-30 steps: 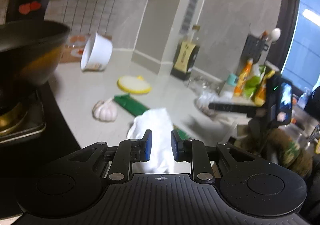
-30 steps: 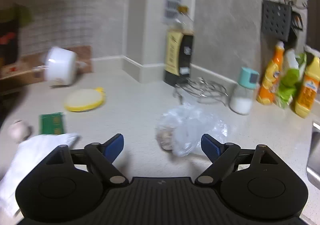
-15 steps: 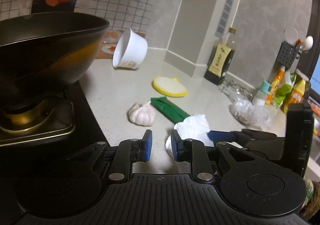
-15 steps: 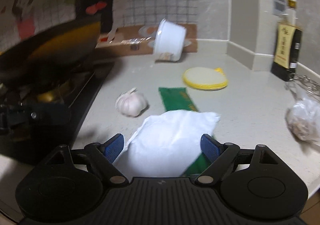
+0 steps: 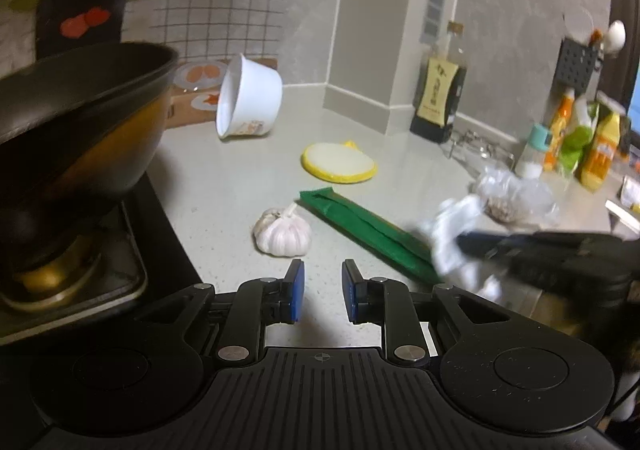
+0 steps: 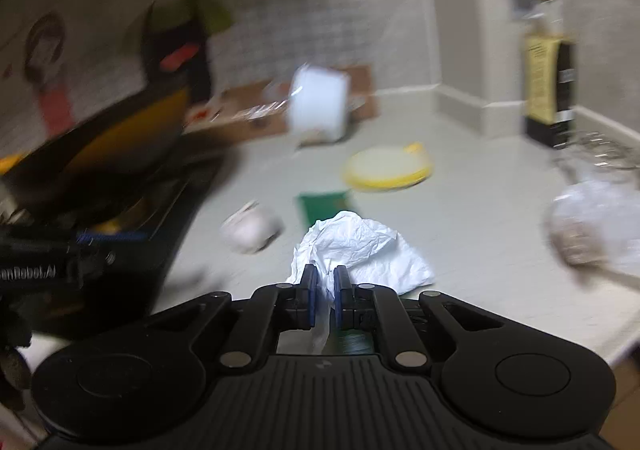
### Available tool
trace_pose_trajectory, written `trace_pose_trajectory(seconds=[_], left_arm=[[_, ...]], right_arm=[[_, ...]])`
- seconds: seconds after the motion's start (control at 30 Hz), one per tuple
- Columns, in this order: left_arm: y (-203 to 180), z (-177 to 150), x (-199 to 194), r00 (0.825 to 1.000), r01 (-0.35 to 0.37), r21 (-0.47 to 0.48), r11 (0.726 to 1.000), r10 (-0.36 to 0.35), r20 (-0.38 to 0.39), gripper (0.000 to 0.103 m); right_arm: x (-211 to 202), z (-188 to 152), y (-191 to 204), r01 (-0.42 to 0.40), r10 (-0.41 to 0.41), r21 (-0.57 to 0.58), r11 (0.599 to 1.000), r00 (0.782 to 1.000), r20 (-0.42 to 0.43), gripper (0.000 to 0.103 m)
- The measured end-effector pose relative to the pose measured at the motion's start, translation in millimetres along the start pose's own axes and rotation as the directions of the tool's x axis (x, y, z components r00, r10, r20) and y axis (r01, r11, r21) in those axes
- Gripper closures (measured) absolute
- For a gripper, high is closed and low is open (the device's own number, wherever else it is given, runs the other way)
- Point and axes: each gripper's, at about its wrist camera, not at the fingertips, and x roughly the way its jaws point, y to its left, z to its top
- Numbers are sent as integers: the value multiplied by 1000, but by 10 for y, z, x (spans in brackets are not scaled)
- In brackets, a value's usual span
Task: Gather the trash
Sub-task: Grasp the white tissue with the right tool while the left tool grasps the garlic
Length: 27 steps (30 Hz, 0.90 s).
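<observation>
Right gripper [image 6: 324, 292] pinches the crumpled white paper tissue [image 6: 360, 246] just above the pale speckled countertop [image 5: 248, 170], by the green flat wrapper [image 5: 360, 224]. Left gripper [image 5: 322, 290] hangs part-spread, empty. Best to lift gently; thin paper tears.

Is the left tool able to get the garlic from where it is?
Probably yes. The left tool holds nothing, and the garlic lies on bare counter just ahead of its tips, slightly left. Its narrow gap would likely need to widen. The green wrapper lies beside the garlic, not across the path.
</observation>
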Motion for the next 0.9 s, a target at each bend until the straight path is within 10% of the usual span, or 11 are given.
trace_pose_trajectory(seconds=[0.23, 0.9], left_arm=[[-183, 278, 199, 997, -81, 150, 985, 82, 2, 77], [-333, 355, 1087, 967, -190, 213, 959, 220, -129, 70]], right_arm=[[8, -229, -409, 170, -172, 54, 984, 985, 25, 94], [-35, -517, -680, 38, -51, 150, 988, 995, 83, 93]])
